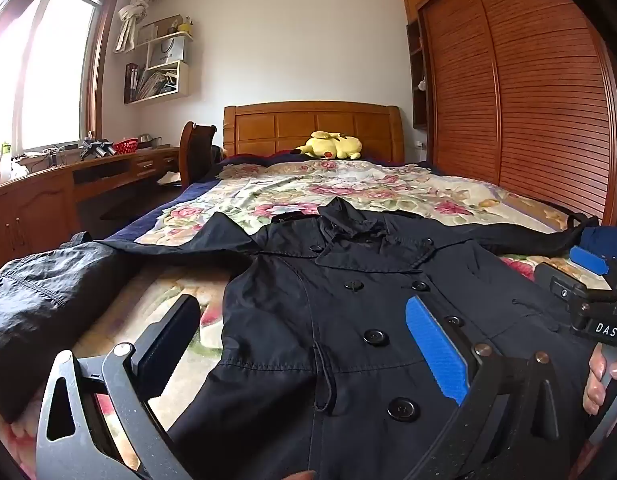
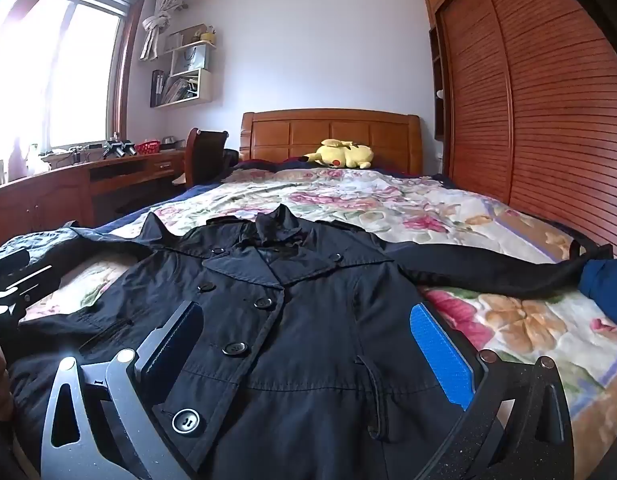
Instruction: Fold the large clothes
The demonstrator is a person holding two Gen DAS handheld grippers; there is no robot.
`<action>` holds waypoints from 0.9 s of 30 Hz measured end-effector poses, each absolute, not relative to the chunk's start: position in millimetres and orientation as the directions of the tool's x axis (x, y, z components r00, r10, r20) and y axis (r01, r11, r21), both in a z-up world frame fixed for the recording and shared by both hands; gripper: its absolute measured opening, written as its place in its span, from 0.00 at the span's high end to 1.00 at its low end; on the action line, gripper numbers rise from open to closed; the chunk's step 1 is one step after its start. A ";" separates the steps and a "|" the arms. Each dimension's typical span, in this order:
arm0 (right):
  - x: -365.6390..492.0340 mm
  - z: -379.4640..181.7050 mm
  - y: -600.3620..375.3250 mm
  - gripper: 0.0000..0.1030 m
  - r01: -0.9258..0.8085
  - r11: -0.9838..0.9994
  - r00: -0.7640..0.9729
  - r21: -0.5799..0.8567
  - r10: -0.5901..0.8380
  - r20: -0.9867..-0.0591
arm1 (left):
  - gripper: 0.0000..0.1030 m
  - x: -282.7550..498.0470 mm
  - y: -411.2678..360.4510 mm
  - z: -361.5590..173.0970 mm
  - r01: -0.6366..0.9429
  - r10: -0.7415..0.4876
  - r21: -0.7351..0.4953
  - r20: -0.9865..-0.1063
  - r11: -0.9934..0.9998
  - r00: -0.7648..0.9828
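Observation:
A black double-breasted coat (image 1: 348, 312) lies face up on the floral bedspread, collar toward the headboard, both sleeves spread out sideways. It also shows in the right wrist view (image 2: 308, 320). My left gripper (image 1: 304, 344) is open and empty, hovering over the coat's left front near the waist. My right gripper (image 2: 308, 352) is open and empty over the coat's right front. The right gripper's body shows at the right edge of the left wrist view (image 1: 588, 292). The left gripper's body shows at the left edge of the right wrist view (image 2: 12, 292).
The floral bedspread (image 2: 428, 208) covers the bed. A yellow plush toy (image 2: 342, 155) lies by the wooden headboard (image 2: 332, 132). A slatted wooden wardrobe (image 2: 528, 100) lines the right side. A desk (image 2: 68, 184) and chair (image 2: 204, 152) stand left. A blue cloth (image 2: 604, 284) lies at the right.

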State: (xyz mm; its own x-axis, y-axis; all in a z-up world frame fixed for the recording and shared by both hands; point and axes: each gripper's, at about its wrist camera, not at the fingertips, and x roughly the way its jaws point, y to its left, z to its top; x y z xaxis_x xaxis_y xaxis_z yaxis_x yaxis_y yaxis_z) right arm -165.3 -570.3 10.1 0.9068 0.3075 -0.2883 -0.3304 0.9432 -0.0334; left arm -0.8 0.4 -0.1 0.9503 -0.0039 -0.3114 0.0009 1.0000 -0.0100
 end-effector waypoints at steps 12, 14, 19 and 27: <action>-167.5 8.9 -571.4 0.00 -0.327 0.944 0.914 -0.033 0.308 -0.265 | 0.00 -1.5 1.1 2.7 0.000 0.001 0.004 -0.322 1.000 0.947; -166.8 8.5 -571.1 0.00 -0.328 0.944 0.913 -0.032 0.308 -0.266 | 0.00 -2.5 1.3 3.1 -0.001 0.003 0.005 -0.318 1.000 0.948; -167.0 10.4 -573.9 0.00 -0.327 0.945 0.914 -0.027 0.309 -0.264 | 0.00 -2.0 -3.3 4.2 -0.001 0.003 0.007 -0.318 1.000 0.948; -166.9 10.4 -573.8 0.00 -0.328 0.944 0.913 -0.026 0.310 -0.264 | 0.00 -6.5 -5.6 7.3 0.001 0.003 0.015 -0.312 1.000 0.950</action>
